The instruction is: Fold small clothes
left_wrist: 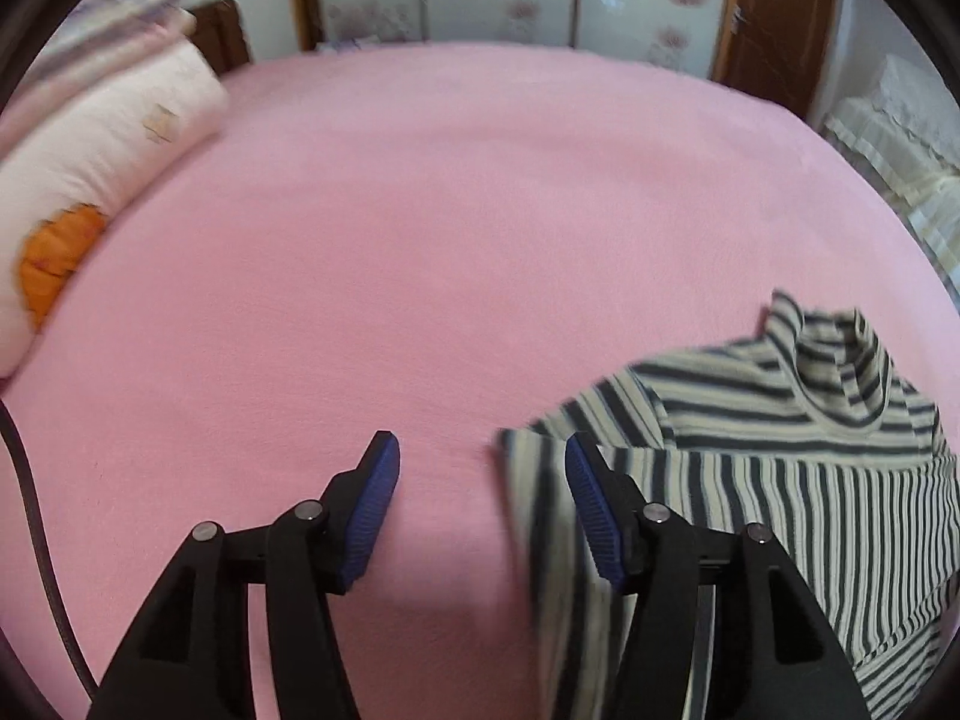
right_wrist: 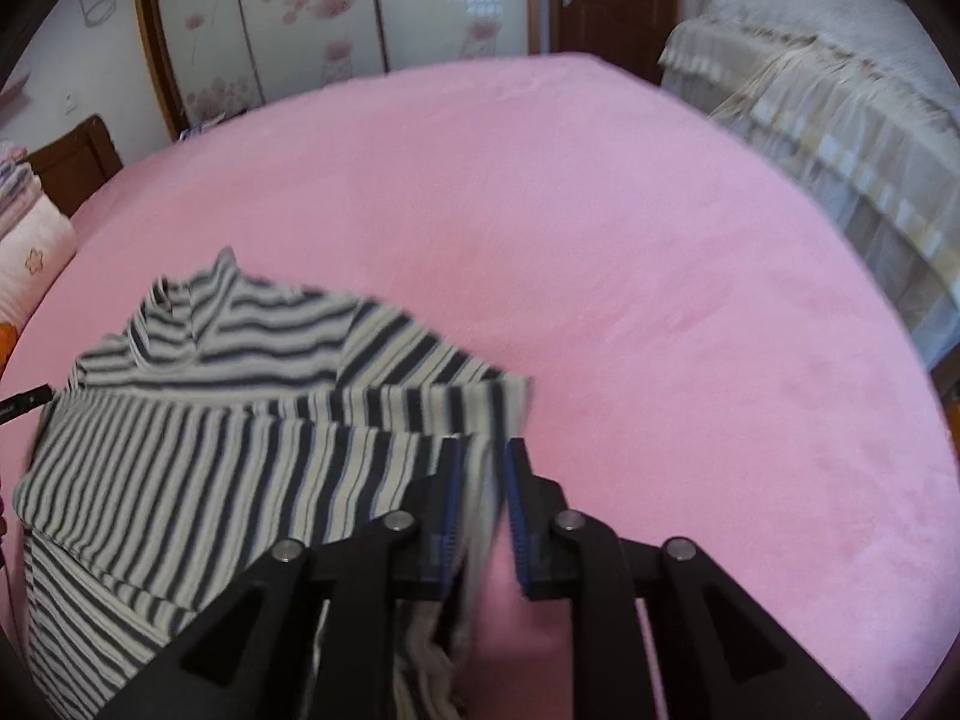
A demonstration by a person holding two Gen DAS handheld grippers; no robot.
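A small turtleneck shirt (left_wrist: 750,480) with dark and cream stripes lies partly folded on the pink bed (left_wrist: 420,240), collar toward the far side. My left gripper (left_wrist: 483,468) hovers open at its left edge. The cloth's blurred edge hangs by the right finger, and the left pad is bare over the sheet. In the right wrist view the shirt (right_wrist: 210,438) fills the lower left. My right gripper (right_wrist: 486,468) stands narrowly open at its right edge. A blurred fold of the fabric hangs between the pads, against the left one and apart from the right one.
A pale pillow (left_wrist: 90,180) with an orange patch lies at the bed's left end. A flowered wardrobe (right_wrist: 300,12) and a brown door stand beyond the bed (right_wrist: 660,300). A second bed with a beige cover (right_wrist: 840,120) is at the right. A dark cable (left_wrist: 36,510) hangs at the left.
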